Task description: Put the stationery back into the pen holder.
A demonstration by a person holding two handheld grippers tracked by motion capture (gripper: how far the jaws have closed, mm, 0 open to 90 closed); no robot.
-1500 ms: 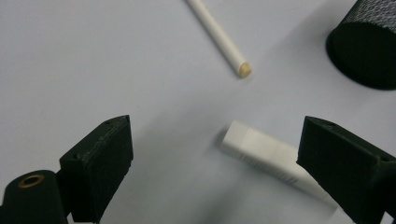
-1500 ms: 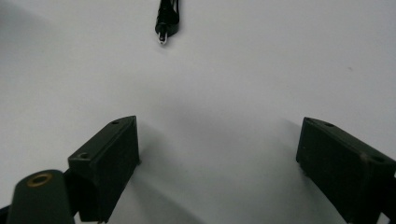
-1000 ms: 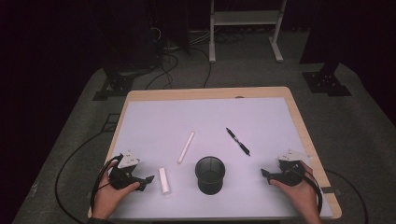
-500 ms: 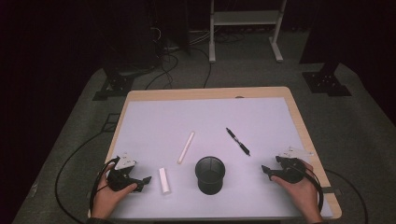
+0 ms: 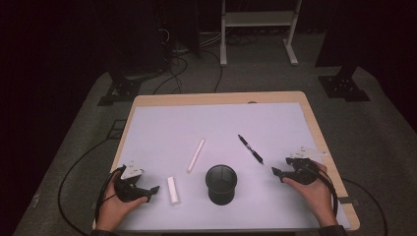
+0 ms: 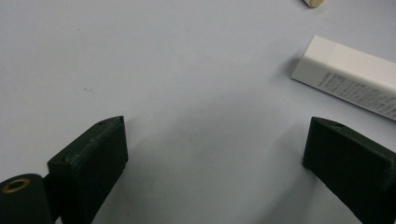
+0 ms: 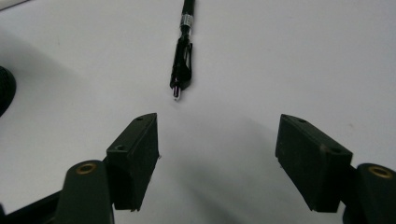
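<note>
This looks like a lab or recording studio, not a home. Black curtains close off the back and sides, and the floor (image 5: pixel 388 137) is grey carpet. Cables (image 5: pixel 196 64) snake across it toward dark stand bases (image 5: pixel 343 87), and a white metal frame (image 5: pixel 255 29) stands behind. In the middle sits one bench (image 5: pixel 216 100) with a wooden rim and a plain pale top.

Plenty of bare surface (image 5: pixel 162 128) is sitting open across the far half, so nothing's blocking a pass there. Closer in, the black mesh cup (image 5: pixel 221 183) is standing dead center between both hands. The left tongs (image 5: pixel 153 190) are facing an eraser (image 5: pixel 173 190) just beside them, with a white stick (image 5: pixel 195 155) lying beyond. The right tongs (image 5: pixel 275 172) are looking straight at a black pen (image 7: pixel 183 56), open gap between.
</note>
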